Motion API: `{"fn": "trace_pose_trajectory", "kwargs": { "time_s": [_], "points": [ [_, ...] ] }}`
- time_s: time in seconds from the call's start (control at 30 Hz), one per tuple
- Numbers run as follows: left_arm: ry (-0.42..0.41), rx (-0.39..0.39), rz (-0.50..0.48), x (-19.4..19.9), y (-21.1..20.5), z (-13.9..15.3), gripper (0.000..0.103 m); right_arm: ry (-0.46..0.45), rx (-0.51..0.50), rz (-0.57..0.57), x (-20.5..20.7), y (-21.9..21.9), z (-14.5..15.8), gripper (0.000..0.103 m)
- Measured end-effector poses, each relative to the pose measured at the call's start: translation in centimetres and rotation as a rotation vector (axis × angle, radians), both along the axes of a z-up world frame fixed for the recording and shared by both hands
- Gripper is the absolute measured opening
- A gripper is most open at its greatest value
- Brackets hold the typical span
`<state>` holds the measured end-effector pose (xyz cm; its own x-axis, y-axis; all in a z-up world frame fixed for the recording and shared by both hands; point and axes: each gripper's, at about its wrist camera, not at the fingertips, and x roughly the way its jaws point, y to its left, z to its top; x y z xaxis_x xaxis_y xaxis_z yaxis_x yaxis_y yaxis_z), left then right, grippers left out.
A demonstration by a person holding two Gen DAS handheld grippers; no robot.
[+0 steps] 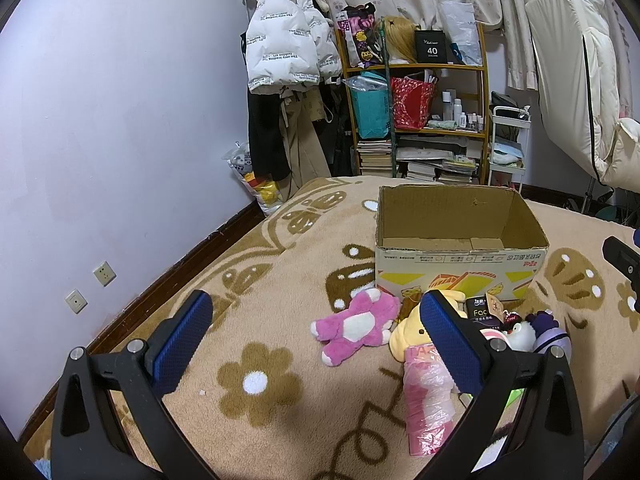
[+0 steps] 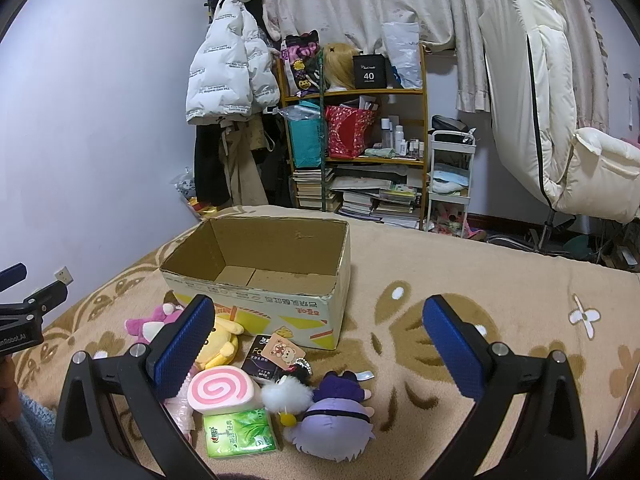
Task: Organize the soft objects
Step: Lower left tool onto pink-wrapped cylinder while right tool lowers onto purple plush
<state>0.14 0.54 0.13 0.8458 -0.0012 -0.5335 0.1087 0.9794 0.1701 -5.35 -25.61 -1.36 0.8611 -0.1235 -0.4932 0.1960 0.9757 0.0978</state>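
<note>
An open cardboard box [image 1: 460, 268] [image 2: 256, 296] stands on the blanket-covered bed with nothing inside. In front of it lie a pink plush bear [image 1: 354, 326] [image 2: 146, 326], a yellow plush dog [image 1: 408, 332] [image 2: 220, 346], a pink swirl roll cushion [image 2: 222, 390], a purple-clad plush doll [image 2: 334, 426] [image 1: 550, 334], a small white fluffy penguin [image 2: 286, 396] [image 1: 520, 334], a green tissue pack [image 2: 238, 432] and a pink wrapped packet [image 1: 426, 400]. My left gripper [image 1: 316, 340] hovers open just before the pink bear. My right gripper [image 2: 318, 346] hovers open over the pile.
A black packet with a bear tag [image 2: 266, 360] lies by the box. Behind the bed stand a cluttered shelf [image 2: 356, 140], hanging coats [image 2: 228, 76], a white cart [image 2: 450, 176] and a white chair [image 2: 560, 120]. The wall [image 1: 100, 140] runs along the left.
</note>
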Motion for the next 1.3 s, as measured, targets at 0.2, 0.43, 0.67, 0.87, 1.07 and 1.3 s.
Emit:
{"fn": "trace_pose_trajectory", "kwargs": {
  "time_s": [0.2,0.43,0.67,0.87,1.07,1.3],
  "points": [
    [-0.002,0.002,0.003,0.0,0.1,-0.1,0.102,0.002,-0.001,0.000,0.0,0.2,0.1,0.103],
    [0.003,0.015,0.009,-0.2,0.1,-0.4,0.102,0.017,-0.009,-0.021,0.0,0.3,0.0,0.103],
    [0.062,0.031,-0.001,0.4,-0.5,-1.4,0.102,0.058,0.028,-0.032,0.5,-0.5,-0.1,0.103],
    [0.131,0.042,-0.007,1.5,-1.1,-2.3,0.102,0.123,0.038,-0.031,1.5,-0.7,-1.1,0.103],
    [0.184,0.016,-0.008,3.4,-1.9,-2.7,0.102,0.190,0.119,-0.017,2.8,-1.6,-2.6,0.103],
    [0.268,-0.003,-0.011,5.5,-2.9,-4.2,0.102,0.287,0.160,-0.012,4.3,-1.7,-4.5,0.103]
  ]
}}
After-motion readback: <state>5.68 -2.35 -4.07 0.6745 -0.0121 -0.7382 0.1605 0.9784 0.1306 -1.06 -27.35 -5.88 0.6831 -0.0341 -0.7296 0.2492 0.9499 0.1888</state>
